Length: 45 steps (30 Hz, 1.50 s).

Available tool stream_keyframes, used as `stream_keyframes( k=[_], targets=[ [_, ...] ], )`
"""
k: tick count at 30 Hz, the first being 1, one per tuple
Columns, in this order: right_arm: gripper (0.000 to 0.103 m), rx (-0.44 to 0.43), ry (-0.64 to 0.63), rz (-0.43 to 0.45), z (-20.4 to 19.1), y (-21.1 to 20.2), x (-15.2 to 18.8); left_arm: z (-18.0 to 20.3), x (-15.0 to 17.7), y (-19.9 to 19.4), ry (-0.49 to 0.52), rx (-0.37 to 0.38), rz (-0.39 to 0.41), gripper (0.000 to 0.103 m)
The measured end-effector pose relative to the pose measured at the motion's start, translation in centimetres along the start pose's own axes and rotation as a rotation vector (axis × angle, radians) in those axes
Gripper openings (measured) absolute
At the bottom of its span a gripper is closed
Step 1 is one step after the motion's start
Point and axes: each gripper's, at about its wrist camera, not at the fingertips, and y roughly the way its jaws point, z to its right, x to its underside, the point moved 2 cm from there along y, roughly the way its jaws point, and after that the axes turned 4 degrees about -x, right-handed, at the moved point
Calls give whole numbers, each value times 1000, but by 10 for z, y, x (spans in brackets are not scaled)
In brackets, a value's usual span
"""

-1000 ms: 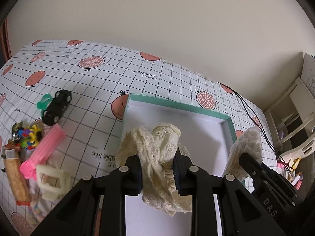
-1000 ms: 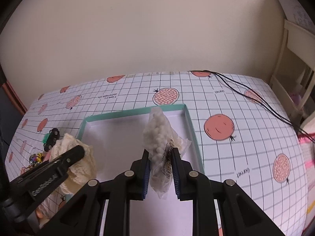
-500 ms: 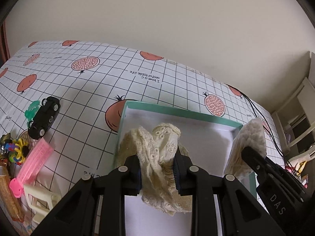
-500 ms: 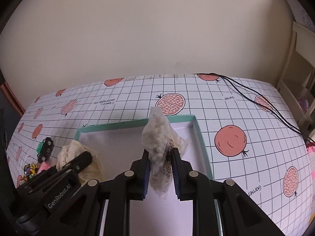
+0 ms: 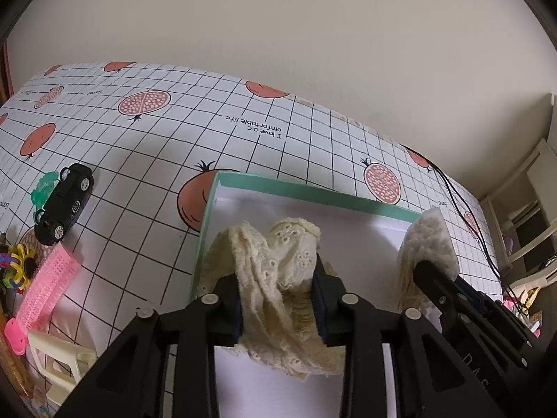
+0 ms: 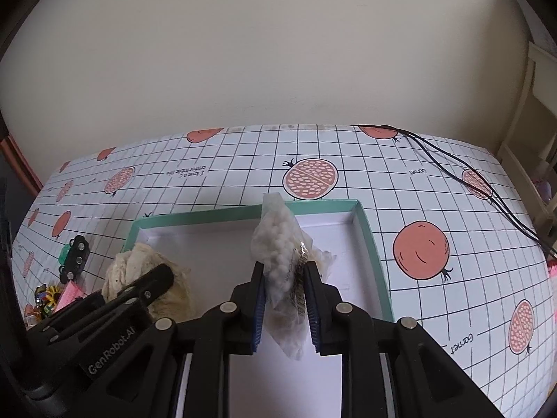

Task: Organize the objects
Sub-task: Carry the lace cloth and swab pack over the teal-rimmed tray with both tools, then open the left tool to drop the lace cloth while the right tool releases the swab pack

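left hand-held gripper [image 5: 280, 299] clamped on lace cloth [image 5: 278, 278] | right hand-held gripper [image 6: 283, 304] clamped on bead bag [image 6: 280, 254] | both above box [image 6: 370, 244] | risk: cloth snags pads on release

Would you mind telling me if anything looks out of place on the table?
Only the toy car: it lies tipped on its side, wheels facing outward, left of the box. Nothing looks spilled or damaged.
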Motion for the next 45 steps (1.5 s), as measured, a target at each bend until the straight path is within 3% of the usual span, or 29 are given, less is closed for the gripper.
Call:
stream_keyframes(
  k=[5, 7, 21, 31, 35, 38, 41, 45],
  targets=[
    [25, -21, 13, -7, -1, -2, -1, -1, -1, 0, -6, 18, -12, 45],
    [29, -23, 9, -1, -2, -4, -1, -1, -2, -2, -8, 19, -11, 53],
    [33, -59, 25, 51, -3, -28, -13, -4, -16, -28, 0, 37, 11, 55],
    [33, -48, 34, 15, 1, -25, -12, -7, -19, -35, 56, -2, 10, 55],
    [33, -40, 28, -4, 1, -20, -11, -9, -19, -34, 67, -29, 4, 66],
    [44, -28, 21, -17, 0, -16, -8, -12, -19, -31, 82, -53, -9, 68],
    [50, -24, 17, -33, 0, -13, -6, -17, -18, -27, 88, -86, -22, 76],
    [66, -5, 7, -45, 2, -9, -4, -22, -18, -23, 105, -128, -30, 89]
  ],
)
